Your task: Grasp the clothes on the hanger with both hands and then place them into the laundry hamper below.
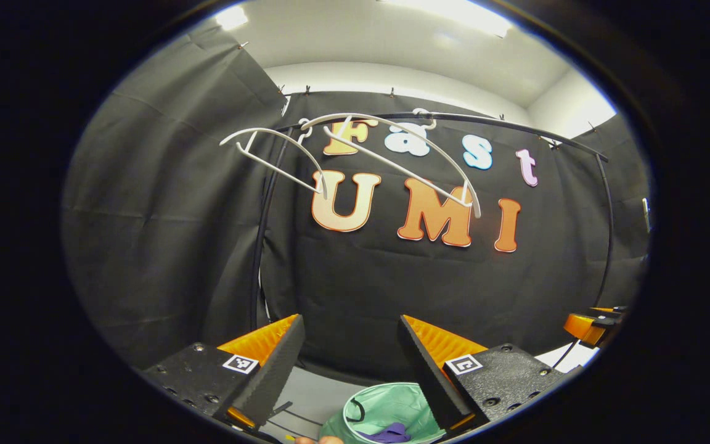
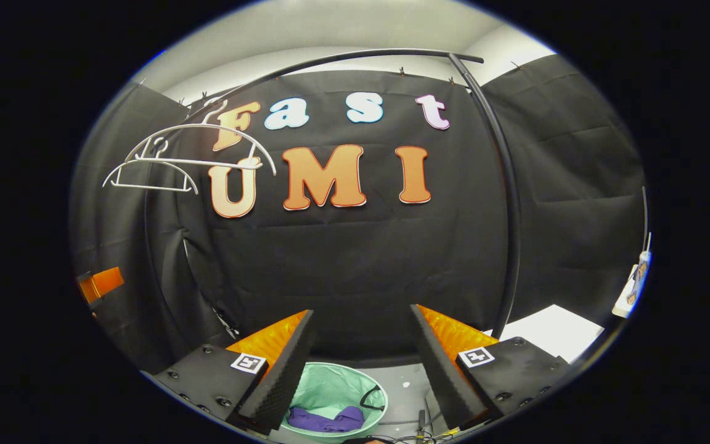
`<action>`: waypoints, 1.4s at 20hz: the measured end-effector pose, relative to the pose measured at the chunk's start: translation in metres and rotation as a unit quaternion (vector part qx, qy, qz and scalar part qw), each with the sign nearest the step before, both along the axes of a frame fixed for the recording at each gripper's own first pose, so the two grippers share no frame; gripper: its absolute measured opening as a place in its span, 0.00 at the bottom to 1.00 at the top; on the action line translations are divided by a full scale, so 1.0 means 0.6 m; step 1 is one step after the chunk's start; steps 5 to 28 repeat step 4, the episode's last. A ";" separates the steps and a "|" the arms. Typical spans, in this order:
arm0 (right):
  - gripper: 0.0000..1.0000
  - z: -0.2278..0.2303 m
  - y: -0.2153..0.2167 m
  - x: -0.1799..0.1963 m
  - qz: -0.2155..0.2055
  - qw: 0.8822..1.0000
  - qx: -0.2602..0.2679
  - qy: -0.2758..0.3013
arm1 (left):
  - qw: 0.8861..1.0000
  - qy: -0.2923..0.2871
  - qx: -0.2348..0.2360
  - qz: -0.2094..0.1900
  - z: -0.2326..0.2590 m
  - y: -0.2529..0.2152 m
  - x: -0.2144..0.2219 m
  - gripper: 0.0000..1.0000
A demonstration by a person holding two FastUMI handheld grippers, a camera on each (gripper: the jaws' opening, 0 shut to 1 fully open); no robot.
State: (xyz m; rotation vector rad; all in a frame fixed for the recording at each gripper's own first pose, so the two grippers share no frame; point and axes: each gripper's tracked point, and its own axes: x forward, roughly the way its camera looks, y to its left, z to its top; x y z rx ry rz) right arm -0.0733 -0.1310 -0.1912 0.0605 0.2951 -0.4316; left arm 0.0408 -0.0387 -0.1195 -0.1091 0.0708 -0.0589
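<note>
Left gripper view: I find my left gripper (image 1: 351, 364) spread wide and gripping nothing, raised above the mint laundry hamper (image 1: 386, 404), which lies straight below and just ahead of its fingers. In the right gripper view my right gripper (image 2: 361, 364) is likewise released, the hamper directly beneath; neither hand is clearly nearer. A purple garment (image 2: 324, 420) lies crumpled on the hamper's bottom, its length running roughly crosswise to my fingers. Both white hangers (image 1: 392, 157) on the black rail (image 2: 490, 185) hang bare. I judge the placing done.
</note>
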 end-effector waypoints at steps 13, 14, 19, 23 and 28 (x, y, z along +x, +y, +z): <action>0.89 0.002 0.001 0.001 0.002 1.000 -0.004 -0.004 | 1.000 0.003 0.001 0.002 -0.004 0.001 0.004 0.92; 0.89 0.002 0.001 0.001 0.002 1.000 -0.004 -0.004 | 1.000 0.003 0.001 0.002 -0.004 0.001 0.004 0.92; 0.89 0.002 0.001 0.001 0.002 1.000 -0.004 -0.004 | 1.000 0.003 0.001 0.002 -0.004 0.001 0.004 0.92; 0.89 0.002 0.001 0.001 0.002 1.000 -0.004 -0.004 | 1.000 0.003 0.001 0.002 -0.004 0.001 0.004 0.92; 0.89 0.002 0.001 0.001 0.002 1.000 -0.004 -0.004 | 1.000 0.003 0.001 0.002 -0.004 0.001 0.004 0.92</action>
